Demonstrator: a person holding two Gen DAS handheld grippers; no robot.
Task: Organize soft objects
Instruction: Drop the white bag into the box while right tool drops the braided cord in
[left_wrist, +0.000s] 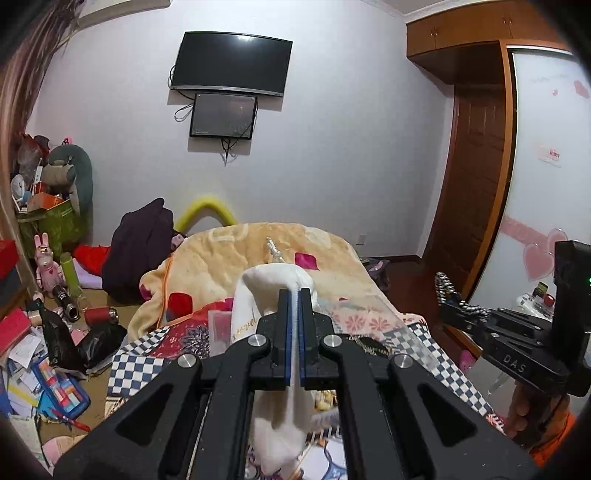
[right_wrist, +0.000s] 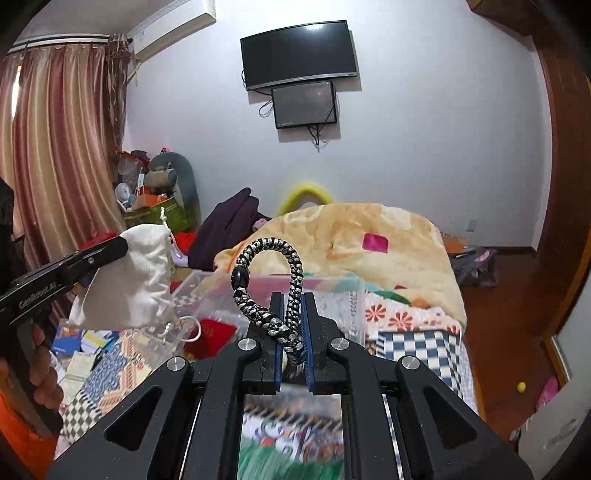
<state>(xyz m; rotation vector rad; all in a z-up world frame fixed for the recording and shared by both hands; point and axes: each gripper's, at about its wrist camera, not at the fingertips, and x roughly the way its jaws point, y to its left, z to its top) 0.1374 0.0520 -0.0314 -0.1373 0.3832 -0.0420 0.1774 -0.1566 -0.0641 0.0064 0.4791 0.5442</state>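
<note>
My left gripper (left_wrist: 295, 295) is clamped on one white drawstring pouch (left_wrist: 273, 288), held up above the bed (left_wrist: 436, 343); what the pouch holds cannot be seen. My right gripper (right_wrist: 291, 301) is pinched narrow around one black-and-white braided cord loop (right_wrist: 275, 247), which arches upward from the jaws and carries a single black bead. Just beyond the right gripper, one clear plastic bin (right_wrist: 332, 291) sits on the bed's patchwork cover; its contents are blurred through the walls, apart from something red at its left end. One peach blanket (right_wrist: 369, 236) lies heaped behind the bin. Two dark screens (right_wrist: 299, 53) hang on the far wall, the smaller under the larger.
</note>
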